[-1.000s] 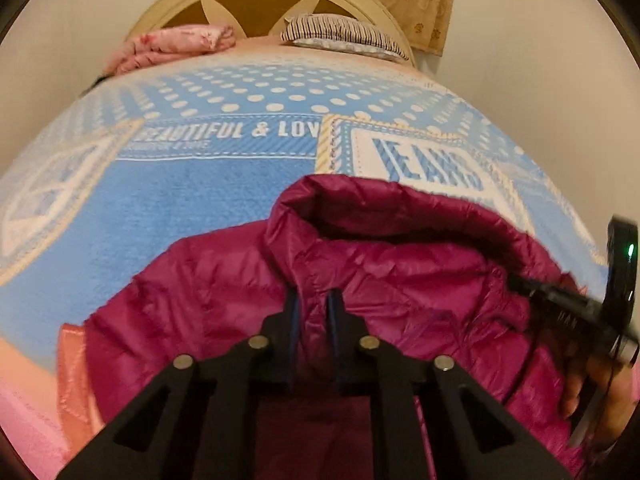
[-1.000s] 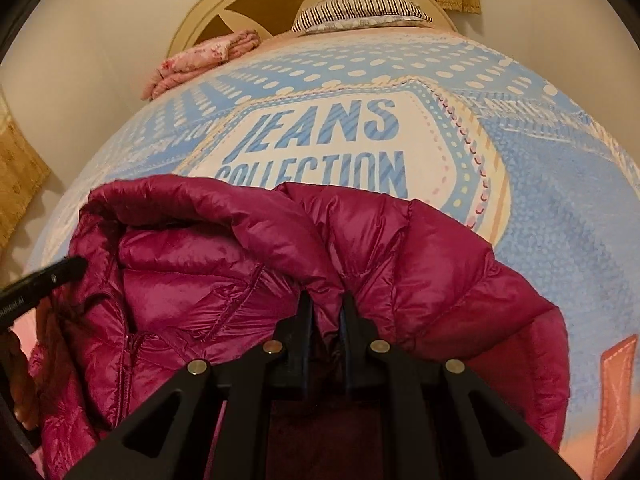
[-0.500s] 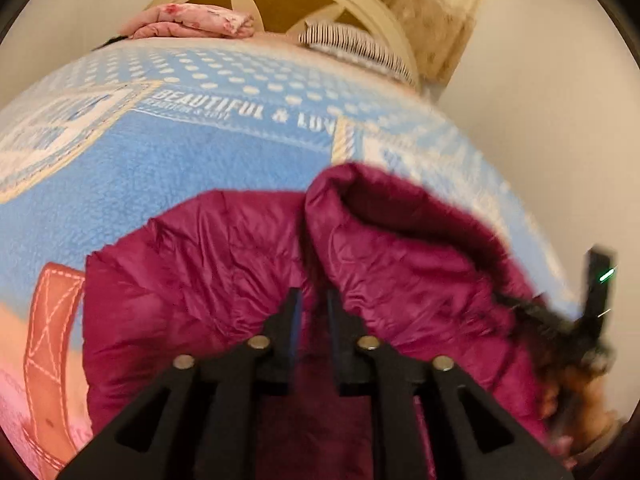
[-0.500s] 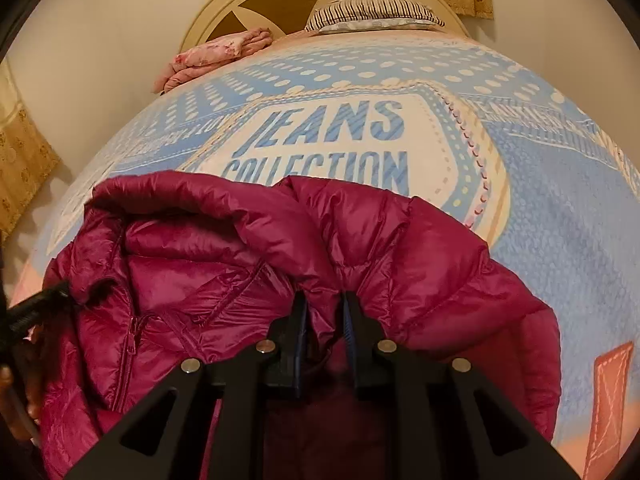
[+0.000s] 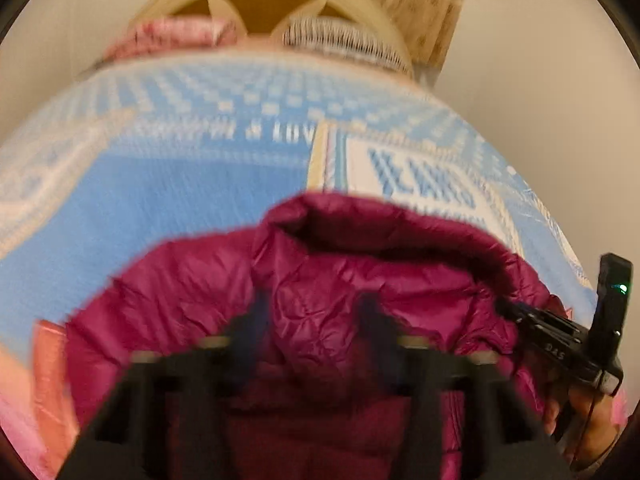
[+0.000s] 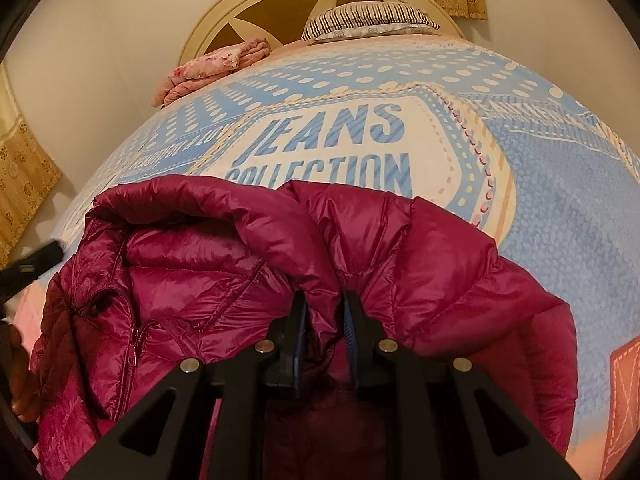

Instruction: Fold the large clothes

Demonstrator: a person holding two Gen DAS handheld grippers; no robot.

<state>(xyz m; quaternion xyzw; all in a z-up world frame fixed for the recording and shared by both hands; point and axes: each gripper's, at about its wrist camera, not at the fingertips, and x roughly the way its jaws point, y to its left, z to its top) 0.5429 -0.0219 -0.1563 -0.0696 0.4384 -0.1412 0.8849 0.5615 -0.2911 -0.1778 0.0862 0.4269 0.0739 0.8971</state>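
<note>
A magenta puffer jacket [image 5: 320, 288] lies bunched on the blue bedspread [image 5: 168, 208], collar toward the headboard. My left gripper [image 5: 312, 312] is open over the jacket's left shoulder area, jaws apart with fabric showing between them; this view is blurred. In the right wrist view the jacket [image 6: 208, 280] shows its zipper at left. My right gripper [image 6: 323, 308] is shut on a fold of the jacket near the collar. The right gripper's body [image 5: 568, 340] shows at the right edge of the left wrist view.
The bedspread [image 6: 560, 184] carries "JEANS COLLECTION" lettering. A striped pillow [image 6: 368, 20] and a folded pink blanket [image 6: 216, 68] lie by the cream headboard [image 6: 280, 4]. Walls close in on both sides, with gold curtains [image 6: 24, 168].
My left gripper's jaws have opened and let go of the jacket, and it has swung back to face the headboard. The right gripper keeps its grip, nearly still.
</note>
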